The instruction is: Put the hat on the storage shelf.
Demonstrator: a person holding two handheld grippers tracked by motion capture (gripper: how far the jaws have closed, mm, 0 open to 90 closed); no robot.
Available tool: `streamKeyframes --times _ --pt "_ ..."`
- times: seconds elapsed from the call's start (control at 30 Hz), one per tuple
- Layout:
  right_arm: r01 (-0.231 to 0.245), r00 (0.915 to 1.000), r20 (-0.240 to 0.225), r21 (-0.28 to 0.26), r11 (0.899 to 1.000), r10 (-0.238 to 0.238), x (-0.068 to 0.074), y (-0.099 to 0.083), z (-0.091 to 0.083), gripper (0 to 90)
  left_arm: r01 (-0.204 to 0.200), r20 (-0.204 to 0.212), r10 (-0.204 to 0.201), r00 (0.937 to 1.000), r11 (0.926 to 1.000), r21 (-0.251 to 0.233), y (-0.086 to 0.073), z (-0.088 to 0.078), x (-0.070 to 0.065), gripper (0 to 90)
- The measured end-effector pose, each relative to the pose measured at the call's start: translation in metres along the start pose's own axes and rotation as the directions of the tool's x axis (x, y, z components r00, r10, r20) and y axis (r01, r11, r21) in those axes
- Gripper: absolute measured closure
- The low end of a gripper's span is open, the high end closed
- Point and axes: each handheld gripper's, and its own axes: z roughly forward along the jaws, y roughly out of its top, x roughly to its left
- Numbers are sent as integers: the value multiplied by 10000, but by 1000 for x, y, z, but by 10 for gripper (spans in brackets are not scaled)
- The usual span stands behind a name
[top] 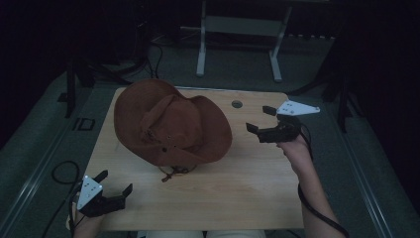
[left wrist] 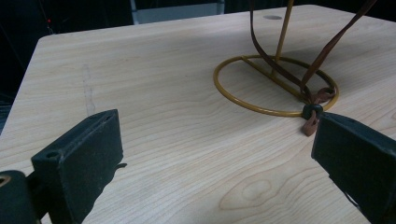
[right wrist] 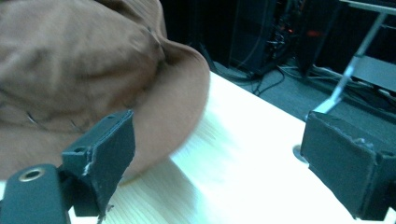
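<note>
Clearly I'm lining up on the brown hat (top: 171,124), which sits perched on a yellow wire stand (left wrist: 275,86) at about eleven o'clock of the table's (top: 233,188) centre. My right gripper (top: 261,120) hovers near the brim at three o'clock of the hat, jaws spread wide and empty; my left gripper (top: 115,184) waits at seven o'clock, also wide and empty. I'd take the brim edge squarely with the right and watch the dangling chin cord (top: 173,172) so it doesn't snag the stand.
</note>
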Motion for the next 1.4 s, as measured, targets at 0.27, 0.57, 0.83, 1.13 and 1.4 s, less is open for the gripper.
streamKeyframes --times 0.27,0.57,0.83,1.13,1.4 --pt "-491 9980 420 246 9985 481 -13 -41 -9 137 32 17 -32 10000 10000 50 -1 1 1 27" --pt "-1108 9922 658 771 9909 1058 -22 -85 -8 136 73 55 -74 10000 9998 184 -1 2 1 27" --pt "-1556 9859 768 917 9836 1488 -23 -119 -8 135 120 50 -120 9999 9998 168 -2 2 2 27" --pt "-1919 9787 966 1207 9740 1809 -21 -154 -12 129 125 57 -126 9999 9997 200 -2 3 2 27" --pt "-1822 9792 1191 1571 9706 1646 -20 -172 -16 128 111 54 -112 9999 9997 214 -2 3 1 27"
